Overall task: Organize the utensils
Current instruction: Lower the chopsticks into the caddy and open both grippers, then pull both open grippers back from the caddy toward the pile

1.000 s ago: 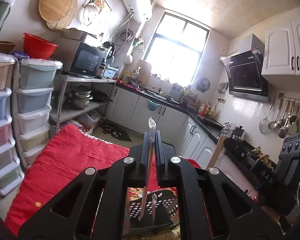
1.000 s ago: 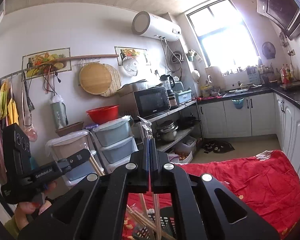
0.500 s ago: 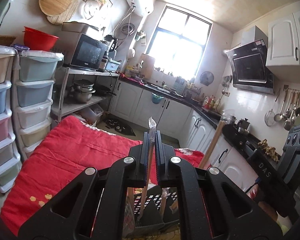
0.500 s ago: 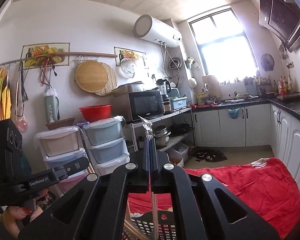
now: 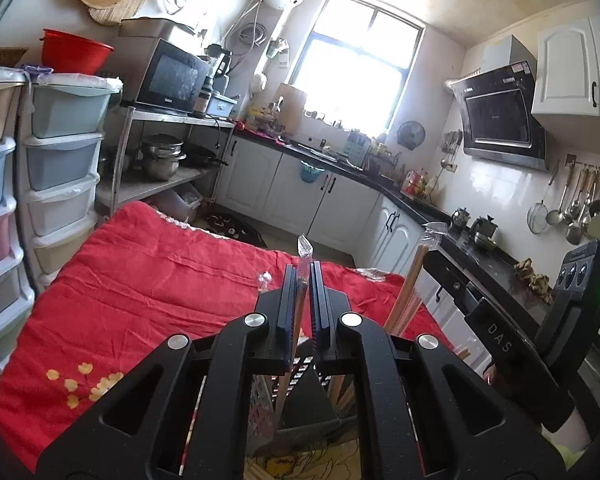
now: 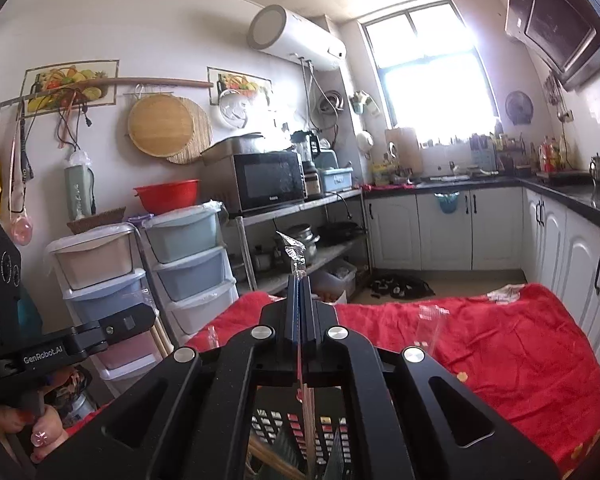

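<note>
My left gripper [image 5: 302, 280] is shut on a pair of wooden chopsticks in a clear plastic sleeve [image 5: 303, 248], held upright. Their lower ends reach into a black perforated utensil basket [image 5: 300, 412] just below the fingers. My right gripper [image 6: 300, 292] is shut on another sleeved pair of chopsticks [image 6: 294, 254], also upright over the same basket [image 6: 296, 428]. In the left wrist view the right gripper [image 5: 500, 344] and its chopsticks [image 5: 410, 284] stand close by on the right. In the right wrist view the left gripper [image 6: 80, 340] is at the left, held by a hand [image 6: 44, 432].
The basket stands on a table under a red cloth [image 5: 140, 280]. More chopsticks lean inside the basket, with plastic sleeve tips [image 6: 430, 320] poking up. Stacked plastic drawers [image 5: 60, 168] stand at the left, white cabinets and a black counter [image 5: 480, 256] at the right.
Both grippers have sunk toward the basket with their chopsticks still pinched. The red cloth now fills more of both views. The jaws have not moved.
</note>
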Action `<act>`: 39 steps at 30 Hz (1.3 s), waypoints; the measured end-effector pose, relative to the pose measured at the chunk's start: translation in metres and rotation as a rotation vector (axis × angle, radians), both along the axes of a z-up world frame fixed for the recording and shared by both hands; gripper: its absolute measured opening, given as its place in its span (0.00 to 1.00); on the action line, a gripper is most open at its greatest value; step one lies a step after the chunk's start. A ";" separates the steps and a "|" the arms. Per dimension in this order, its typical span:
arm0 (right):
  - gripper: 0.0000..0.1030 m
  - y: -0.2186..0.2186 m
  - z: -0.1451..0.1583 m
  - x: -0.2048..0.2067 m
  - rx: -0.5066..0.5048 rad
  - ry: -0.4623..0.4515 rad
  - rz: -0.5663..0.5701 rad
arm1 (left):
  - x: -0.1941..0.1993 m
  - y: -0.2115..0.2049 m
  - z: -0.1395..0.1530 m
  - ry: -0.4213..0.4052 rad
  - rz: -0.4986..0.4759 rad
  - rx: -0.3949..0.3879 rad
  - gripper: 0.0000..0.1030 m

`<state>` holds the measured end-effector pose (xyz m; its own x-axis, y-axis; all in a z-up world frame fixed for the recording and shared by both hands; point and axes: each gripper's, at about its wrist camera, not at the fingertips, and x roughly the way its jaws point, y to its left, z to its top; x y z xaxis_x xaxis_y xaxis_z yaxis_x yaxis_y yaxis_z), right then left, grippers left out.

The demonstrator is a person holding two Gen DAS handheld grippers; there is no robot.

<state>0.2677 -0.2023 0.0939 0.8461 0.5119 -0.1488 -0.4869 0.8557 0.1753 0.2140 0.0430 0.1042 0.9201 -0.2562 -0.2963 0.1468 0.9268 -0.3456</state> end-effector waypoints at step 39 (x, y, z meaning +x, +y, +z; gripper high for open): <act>0.48 -0.032 -0.015 -0.066 -0.070 0.182 -0.075 | -0.038 0.013 -0.020 0.068 -0.012 -0.054 0.79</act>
